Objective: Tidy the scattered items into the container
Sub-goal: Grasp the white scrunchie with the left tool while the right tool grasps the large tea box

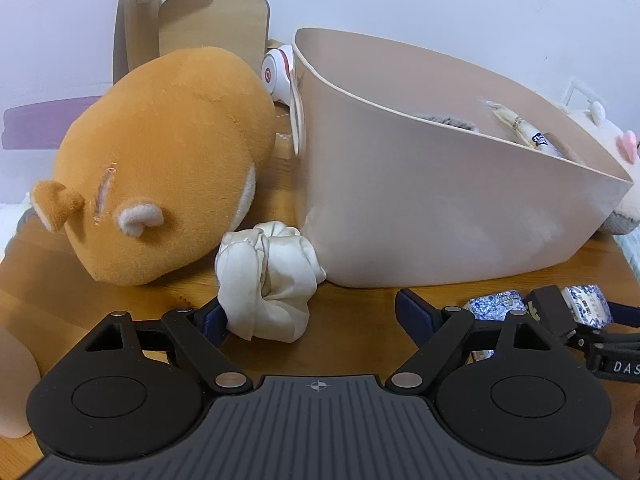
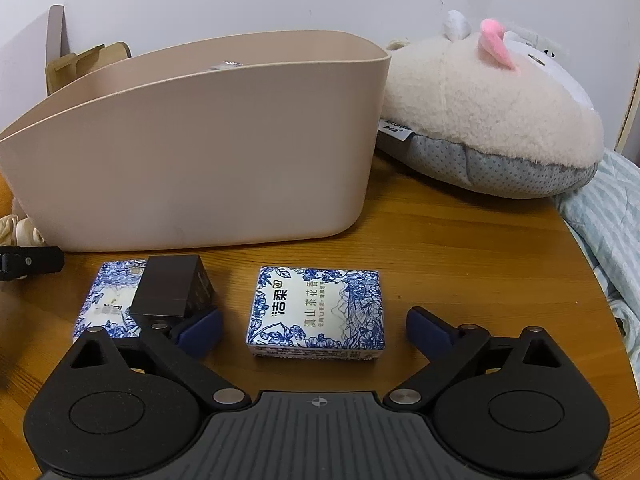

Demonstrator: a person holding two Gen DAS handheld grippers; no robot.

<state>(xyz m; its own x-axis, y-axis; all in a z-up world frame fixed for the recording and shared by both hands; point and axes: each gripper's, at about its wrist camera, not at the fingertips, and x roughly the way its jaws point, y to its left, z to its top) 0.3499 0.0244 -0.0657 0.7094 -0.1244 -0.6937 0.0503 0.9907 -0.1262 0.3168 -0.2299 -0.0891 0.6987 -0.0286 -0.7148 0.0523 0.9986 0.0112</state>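
on the wooden counter (image 2: 460,240), just in front of the beige container (image 2: 200,152), the right claw (image 2: 314,328) is hovering low with its two blue-tipped fingers spread wide apart, gripping nothing. a blue-and-white tissue pack (image 2: 316,314) is lying flat directly between those fingers, nearer the camera than the container and apart from its wall. a second tissue pack (image 2: 102,304) is sitting just to the left, partly behind the claw's left finger, with a small dark box (image 2: 170,290) resting tilted on top of it. a cream plush toy (image 2: 488,120) with a pink ear is leaning against the container's right end. seen from the left wrist, the left claw (image 1: 310,316) is also standing open, holding nothing, with a crumpled white cloth (image 1: 266,280) lying on the counter just ahead of its left finger, close against the container's (image 1: 420,200) near wall. an orange plush toy (image 1: 160,172) is lying on its side beside the cloth, to the left of the container. inside the container, a grey furry item and a pale wrapped object are showing above the rim, too hidden to name. white headphones (image 1: 278,76) are peeking out behind the container's left end.
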